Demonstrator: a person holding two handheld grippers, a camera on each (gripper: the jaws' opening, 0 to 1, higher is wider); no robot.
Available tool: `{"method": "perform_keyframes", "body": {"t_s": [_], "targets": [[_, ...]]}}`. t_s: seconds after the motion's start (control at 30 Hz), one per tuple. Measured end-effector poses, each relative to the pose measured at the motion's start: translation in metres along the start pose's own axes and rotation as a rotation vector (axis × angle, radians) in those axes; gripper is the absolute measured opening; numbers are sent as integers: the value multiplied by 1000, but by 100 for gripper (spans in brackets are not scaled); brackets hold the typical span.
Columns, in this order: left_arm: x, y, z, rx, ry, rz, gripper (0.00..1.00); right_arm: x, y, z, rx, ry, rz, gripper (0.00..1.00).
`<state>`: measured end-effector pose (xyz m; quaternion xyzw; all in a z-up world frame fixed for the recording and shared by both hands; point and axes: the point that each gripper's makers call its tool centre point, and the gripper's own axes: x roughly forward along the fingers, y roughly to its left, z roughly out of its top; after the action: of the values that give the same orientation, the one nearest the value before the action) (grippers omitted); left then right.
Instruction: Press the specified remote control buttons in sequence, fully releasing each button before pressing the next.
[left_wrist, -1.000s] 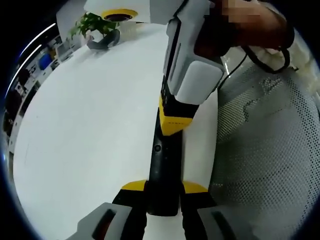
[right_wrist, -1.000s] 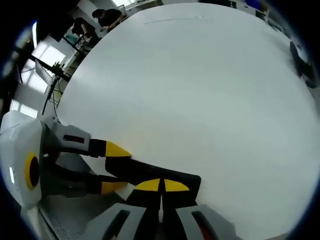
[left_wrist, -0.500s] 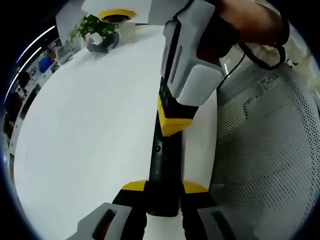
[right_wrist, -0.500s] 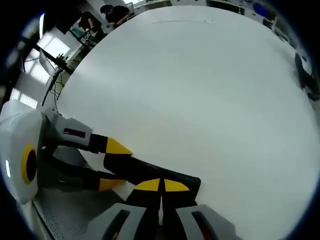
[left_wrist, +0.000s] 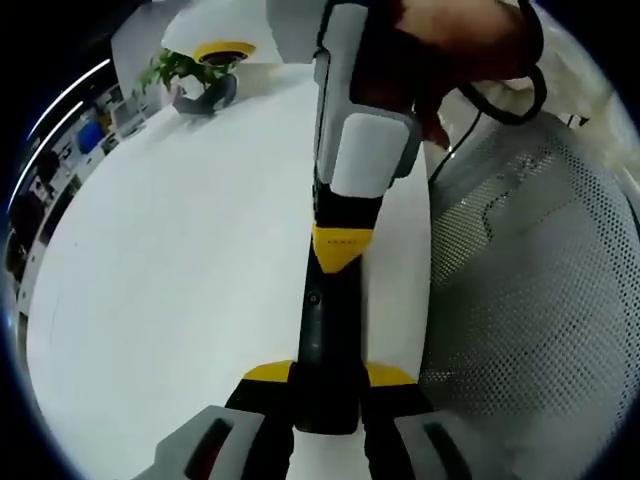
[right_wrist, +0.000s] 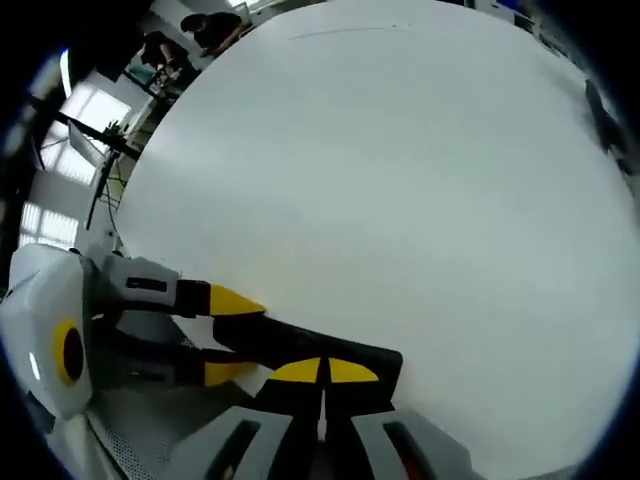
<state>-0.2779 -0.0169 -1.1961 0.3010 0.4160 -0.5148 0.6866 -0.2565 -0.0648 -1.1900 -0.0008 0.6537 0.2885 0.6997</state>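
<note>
The main risk, as I judge it, is the remote control (left_wrist: 328, 350) twisting in its clamp if the pressing tip lands off-centre or bears too hard, so a wrong button fires. The left tongs (left_wrist: 328, 425) are clenched on its near end. The right tongs (right_wrist: 322, 385) are closed, tips down on the remote. The broad white surface (right_wrist: 400, 200) lies beneath; a mesh chair (left_wrist: 540, 300) stands right, a potted plant (left_wrist: 190, 72) far left.

The right tongs (left_wrist: 340, 250) have slid, it seems, slightly farther up along the remote control (left_wrist: 328, 345).
</note>
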Motion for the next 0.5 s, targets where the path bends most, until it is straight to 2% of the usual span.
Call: {"method": "perform_keyframes", "body": {"t_s": [0.1,0.17,0.37,0.5], "targets": [[0,0,0,0,-6,1,24,-1,4,-3,12,28,23,0],[0,0,0,2,-9,1,24,-2,9,2,22,8,50,0],[0,0,0,3,-12,2,24,-3,15,12,-17,-18,33,0],[0,0,1,-1,-15,2,24,3,19,11,-2,12,54,0]]}}
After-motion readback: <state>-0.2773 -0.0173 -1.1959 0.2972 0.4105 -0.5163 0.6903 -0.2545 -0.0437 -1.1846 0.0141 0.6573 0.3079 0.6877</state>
